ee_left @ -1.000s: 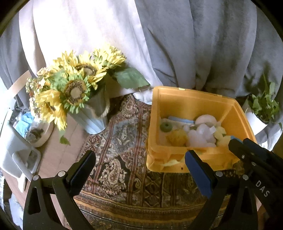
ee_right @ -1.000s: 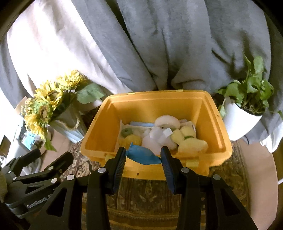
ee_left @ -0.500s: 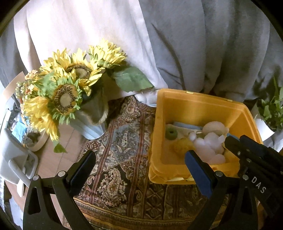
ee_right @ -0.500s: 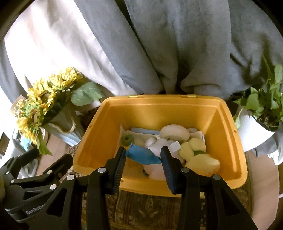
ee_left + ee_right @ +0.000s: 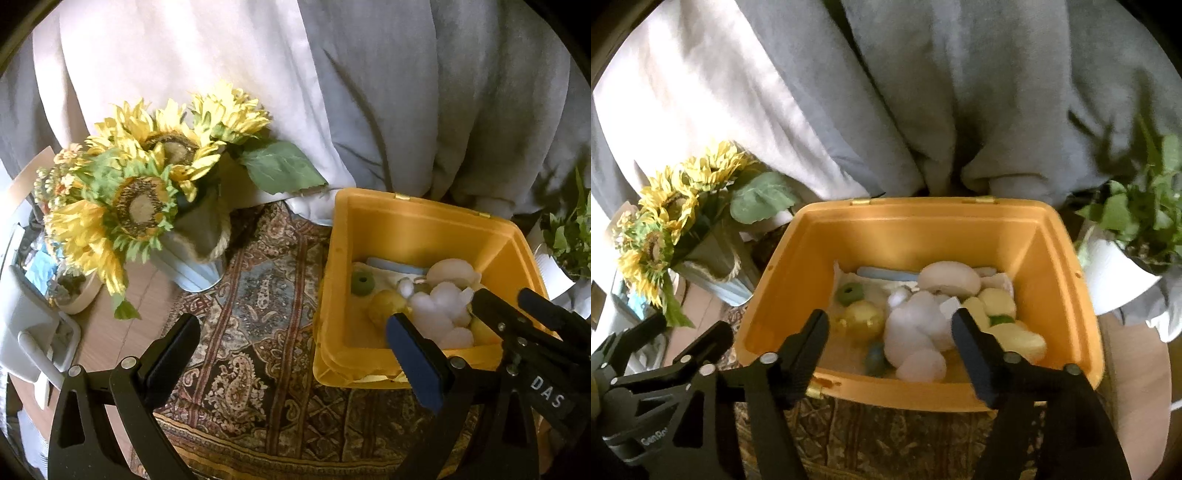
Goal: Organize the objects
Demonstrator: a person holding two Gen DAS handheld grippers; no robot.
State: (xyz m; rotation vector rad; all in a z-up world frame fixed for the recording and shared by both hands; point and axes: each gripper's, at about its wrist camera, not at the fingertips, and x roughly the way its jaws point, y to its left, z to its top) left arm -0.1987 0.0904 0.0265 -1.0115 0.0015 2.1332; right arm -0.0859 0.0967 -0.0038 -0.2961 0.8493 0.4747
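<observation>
Right gripper (image 5: 888, 334): lower middle of the right wrist view, above the near rim of the bin; jaws are opening, nothing pressed between the pads.
Blue object (image 5: 875, 360): small and blurred, lying inside the bin at its near wall, just below and between the right gripper's fingertips, touching neither.
Left gripper (image 5: 291, 332): lower part of the left wrist view, jaws spread wide and holding nothing; its left finger is over the patterned cloth, its right finger overlaps the near left corner of the bin.
Yellow bin (image 5: 923, 229): open, centre of the right wrist view and right side of the left wrist view, standing on the patterned cloth.
Bin contents: a green ring (image 5: 850, 293) at the left, a yellow ball (image 5: 864, 319) just in front of it, white puffy pieces (image 5: 916, 328) in the middle, a pale rounded piece (image 5: 949, 277) behind them, yellow-green soft pieces (image 5: 1001, 306) at the right, a flat light blue piece (image 5: 886, 275) against the back.
Patterned cloth (image 5: 258, 314): paisley design, covering the desk under the bin.
Sunflowers (image 5: 147, 177): a bunch in a pale ribbed vase (image 5: 192, 266), left of the bin, well apart from it.
Potted plant (image 5: 1137, 221): green leaves in a white pot, right edge of the frame, just beside the bin.
Backdrop: grey and white draped fabric (image 5: 886, 92) across the top of both views.
</observation>
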